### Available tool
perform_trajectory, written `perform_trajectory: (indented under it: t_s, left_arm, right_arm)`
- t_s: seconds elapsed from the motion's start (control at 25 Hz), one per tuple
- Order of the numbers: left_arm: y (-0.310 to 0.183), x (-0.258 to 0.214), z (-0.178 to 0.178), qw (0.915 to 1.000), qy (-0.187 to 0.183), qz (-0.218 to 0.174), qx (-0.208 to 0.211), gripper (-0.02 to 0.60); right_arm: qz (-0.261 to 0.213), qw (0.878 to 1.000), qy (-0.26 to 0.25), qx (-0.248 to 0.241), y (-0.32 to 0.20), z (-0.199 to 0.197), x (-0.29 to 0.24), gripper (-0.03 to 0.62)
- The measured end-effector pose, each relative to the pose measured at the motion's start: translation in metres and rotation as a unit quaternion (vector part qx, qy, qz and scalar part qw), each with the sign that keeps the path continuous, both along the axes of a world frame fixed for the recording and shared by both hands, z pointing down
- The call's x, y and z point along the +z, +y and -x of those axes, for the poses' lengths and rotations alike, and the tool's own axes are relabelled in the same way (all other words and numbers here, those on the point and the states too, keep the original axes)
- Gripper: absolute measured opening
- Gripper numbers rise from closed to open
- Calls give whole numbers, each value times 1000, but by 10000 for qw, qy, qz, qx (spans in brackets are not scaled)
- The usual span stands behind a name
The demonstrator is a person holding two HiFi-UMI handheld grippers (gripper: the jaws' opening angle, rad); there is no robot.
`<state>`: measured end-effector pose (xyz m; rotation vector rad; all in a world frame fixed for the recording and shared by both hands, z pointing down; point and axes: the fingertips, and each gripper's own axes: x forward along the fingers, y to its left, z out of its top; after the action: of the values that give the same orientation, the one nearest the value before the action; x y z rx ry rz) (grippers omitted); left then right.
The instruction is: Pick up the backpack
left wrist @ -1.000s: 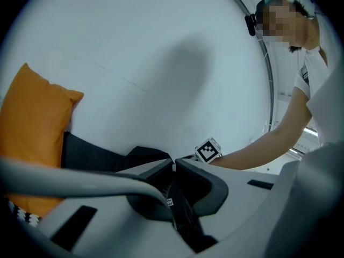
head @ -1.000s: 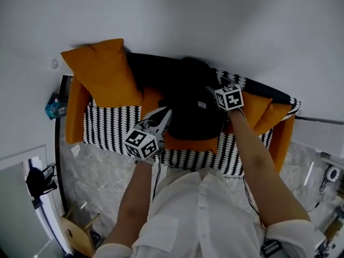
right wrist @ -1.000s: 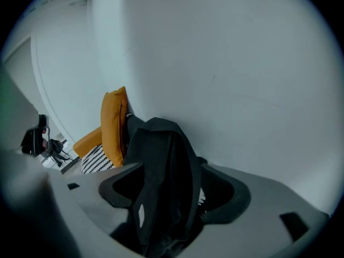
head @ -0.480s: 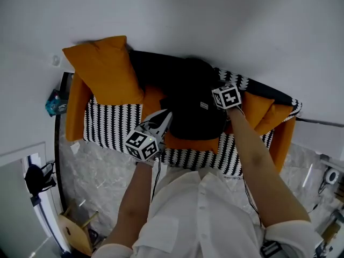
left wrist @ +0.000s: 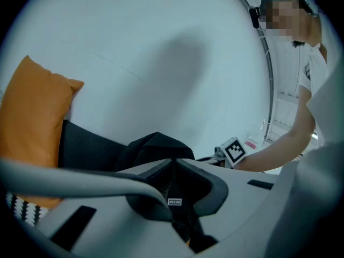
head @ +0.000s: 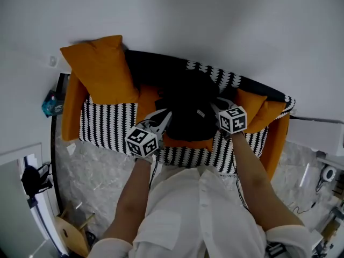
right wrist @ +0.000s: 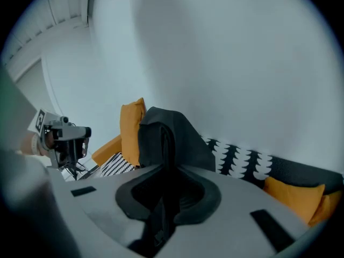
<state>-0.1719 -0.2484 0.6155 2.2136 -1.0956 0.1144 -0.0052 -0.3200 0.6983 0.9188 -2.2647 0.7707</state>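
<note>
Both grips look made: the left tongs (head: 166, 114) are pinched shut on the black backpack (head: 188, 98), and the right tongs (head: 214, 106) have just been closing, now clamped on its strap (right wrist: 162, 144). The backpack rests on the sofa (head: 70, 112), near the orange cushion (head: 97, 71). Next, probably an even two-handed lift.

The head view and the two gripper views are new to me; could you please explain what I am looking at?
A person holds a hand tool with two jaws in each hand. The head view looks down from their head at a black backpack on a sofa with an orange cushion. Each gripper view rides on one tool, looking along its jaws. The left gripper is shut on a backpack strap; the right gripper has just been closing its jaws on another strap.
</note>
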Motion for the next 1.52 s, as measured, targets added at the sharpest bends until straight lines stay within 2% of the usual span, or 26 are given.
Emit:
perform_trajectory:
  t_s: [0.24,0.48,0.52,0.6,0.68,0.8,0.92,1.08,1.2,1.32,1.4,1.52]
  left_arm:
    - [10,6,-9,9994,-250,14,256,38]
    - [26,18,-14,9968,-574,101,555,42]
    - [29,22,-14,9961,-649,122,592,60]
    - [34,27,-14,9943,-837,139,641,137]
    - [37,32,-17,9913,-1067,119,757,175]
    - [38,41,-26,9804,-1661,46,1056,207]
    - [34,51,-33,9629,-2364,-84,1298,256]
    - [32,56,-50,9385,-2903,-304,1846,260]
    - [30,62,-56,9203,-3287,-388,2085,259]
    - [31,65,-57,9124,-3438,-343,2194,218]
    - [36,67,-58,9089,-3469,-282,2295,169]
    - [46,70,-59,9120,-3364,-75,2347,105]
  right_arm:
    - [7,9998,-207,7,63,-12,-16,52]
    - [92,9998,-199,-15,112,-25,-23,49]
    - [119,9997,-203,11,117,-27,-23,49]
    - [157,9997,-191,32,123,-29,-23,49]
    - [166,9998,-144,10,128,-30,-23,49]
    - [166,9998,-83,-24,133,-29,-24,49]
    - [193,9998,-54,-41,139,-27,-25,48]
    - [209,9998,-24,-29,145,-24,-25,48]
    - [227,9997,-11,29,147,-23,-23,48]
    - [240,9997,-3,57,148,-23,-24,48]
    - [243,9997,8,53,149,-22,-23,48]
    - [272,9996,3,56,151,-22,-22,48]
